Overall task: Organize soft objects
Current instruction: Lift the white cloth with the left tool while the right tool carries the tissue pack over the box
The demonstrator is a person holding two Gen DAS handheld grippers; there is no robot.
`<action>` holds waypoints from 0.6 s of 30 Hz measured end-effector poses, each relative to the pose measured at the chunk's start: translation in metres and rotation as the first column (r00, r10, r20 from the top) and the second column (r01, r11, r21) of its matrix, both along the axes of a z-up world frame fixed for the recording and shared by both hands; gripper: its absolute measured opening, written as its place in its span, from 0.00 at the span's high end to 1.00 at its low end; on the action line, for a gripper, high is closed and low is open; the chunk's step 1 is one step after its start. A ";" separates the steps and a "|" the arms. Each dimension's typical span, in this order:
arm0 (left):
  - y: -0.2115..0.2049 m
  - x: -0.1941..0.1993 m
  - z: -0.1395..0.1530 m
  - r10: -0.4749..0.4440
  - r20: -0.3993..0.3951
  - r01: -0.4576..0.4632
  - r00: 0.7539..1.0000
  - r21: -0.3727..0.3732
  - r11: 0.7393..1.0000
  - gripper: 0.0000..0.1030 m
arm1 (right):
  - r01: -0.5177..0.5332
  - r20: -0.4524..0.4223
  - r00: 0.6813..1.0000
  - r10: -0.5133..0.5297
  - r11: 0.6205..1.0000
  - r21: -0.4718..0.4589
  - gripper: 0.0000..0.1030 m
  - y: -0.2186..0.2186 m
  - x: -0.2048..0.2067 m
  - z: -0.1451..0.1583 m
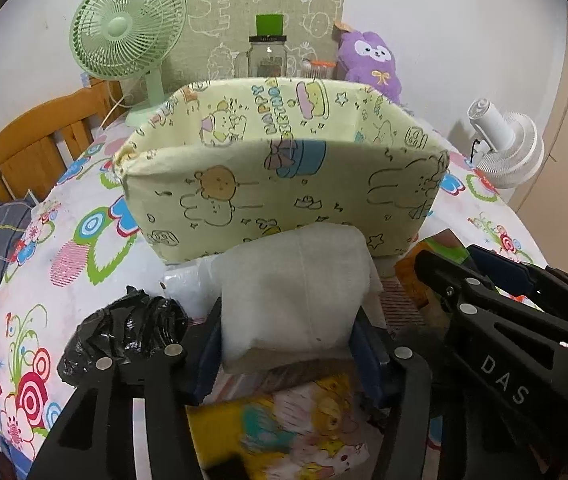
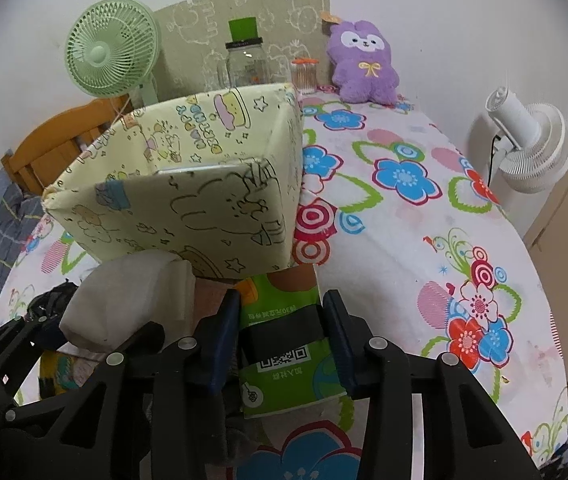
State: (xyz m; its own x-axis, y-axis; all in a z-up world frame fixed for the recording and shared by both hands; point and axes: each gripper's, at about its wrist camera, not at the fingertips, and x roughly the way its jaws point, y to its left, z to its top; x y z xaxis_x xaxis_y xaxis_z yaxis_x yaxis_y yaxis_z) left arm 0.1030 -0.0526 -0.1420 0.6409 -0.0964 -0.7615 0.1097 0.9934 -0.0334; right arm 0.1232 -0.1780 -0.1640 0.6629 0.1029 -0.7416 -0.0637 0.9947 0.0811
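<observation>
A pale yellow fabric box with cartoon prints stands open-topped on the floral tablecloth. Just in front of it, my left gripper is shut on a white soft pack, with a blue pad against each side. Beside it on the right, my right gripper is shut on a green tissue pack that bears a QR label. The white soft pack leans against the box's front wall. A crumpled black plastic bag lies to the left, and a yellow cartoon-printed pack lies under the left gripper.
At the back stand a green desk fan, a glass jar, a cotton swab tub and a purple plush toy. A white fan stands off the table's right edge. A wooden headboard is at the left.
</observation>
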 end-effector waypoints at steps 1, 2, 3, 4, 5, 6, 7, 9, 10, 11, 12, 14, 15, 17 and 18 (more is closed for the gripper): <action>0.000 0.000 0.002 -0.001 0.005 0.001 1.000 -0.002 1.000 0.44 | 0.001 0.008 1.000 -0.001 1.000 0.000 0.56 0.000 -0.001 0.003; 0.000 -0.001 0.003 -0.002 0.010 0.002 1.000 -0.004 1.000 0.44 | 0.001 0.013 1.000 -0.001 1.000 0.000 0.56 0.000 -0.002 0.004; 0.000 -0.002 0.005 -0.004 0.016 0.004 1.000 -0.006 1.000 0.44 | 0.002 0.020 1.000 -0.002 1.000 -0.001 0.56 0.000 -0.003 0.007; 0.000 -0.002 0.007 -0.005 0.021 0.005 1.000 -0.007 1.000 0.44 | 0.003 0.027 1.000 -0.003 1.000 -0.001 0.56 0.000 -0.004 0.010; -0.001 -0.003 0.009 -0.007 0.025 0.007 1.000 -0.008 1.000 0.44 | 0.004 0.034 0.999 -0.004 1.000 -0.003 0.56 0.000 -0.005 0.012; -0.001 -0.003 0.010 -0.008 0.031 0.009 0.999 -0.008 1.000 0.44 | 0.004 0.039 0.999 -0.004 1.000 -0.003 0.56 0.000 -0.006 0.014; -0.001 -0.004 0.012 -0.009 0.037 0.010 0.999 -0.009 1.000 0.44 | 0.004 0.044 0.999 -0.004 1.000 -0.004 0.56 0.000 -0.007 0.016; -0.001 -0.004 0.017 -0.011 0.047 0.012 0.999 -0.012 1.000 0.44 | 0.005 0.059 0.998 -0.005 1.000 -0.005 0.57 0.001 -0.009 0.022; -0.001 -0.004 0.019 -0.011 0.052 0.012 0.999 -0.014 1.000 0.44 | 0.006 0.065 0.998 -0.006 1.000 -0.006 0.57 0.001 -0.010 0.024; 0.000 -0.004 0.021 -0.012 0.058 0.013 0.998 -0.015 1.000 0.44 | 0.007 0.072 0.997 -0.006 1.000 -0.006 0.57 0.001 -0.010 0.027; 0.000 -0.005 0.023 -0.012 0.064 0.013 0.998 -0.016 1.000 0.44 | 0.007 0.078 0.997 -0.006 1.000 -0.006 0.57 0.002 -0.011 0.029; 0.000 -0.005 0.028 -0.012 0.076 0.014 0.997 -0.018 1.000 0.44 | 0.008 0.092 0.996 -0.007 1.000 -0.007 0.57 0.002 -0.012 0.034; 0.000 -0.006 0.030 -0.012 0.083 0.014 0.996 -0.019 1.000 0.44 | 0.007 0.098 0.995 -0.006 1.000 -0.007 0.57 0.002 -0.013 0.037; 0.002 -0.008 0.036 -0.011 0.098 0.014 0.995 -0.021 1.000 0.44 | 0.007 0.113 0.994 -0.006 1.000 -0.006 0.57 0.003 -0.015 0.043; 0.002 -0.009 0.038 -0.011 0.102 0.014 0.995 -0.022 1.000 0.44 | 0.006 0.120 0.993 -0.006 1.000 -0.006 0.57 0.004 -0.015 0.046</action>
State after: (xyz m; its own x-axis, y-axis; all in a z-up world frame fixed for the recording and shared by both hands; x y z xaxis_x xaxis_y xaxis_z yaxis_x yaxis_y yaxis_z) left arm 0.0944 -0.0508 -0.1038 0.7139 -0.1211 -0.6897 0.1262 0.9911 -0.0435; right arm 0.1080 -0.1744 -0.1182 0.7478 0.0944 -0.6572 -0.0667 0.9955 0.0672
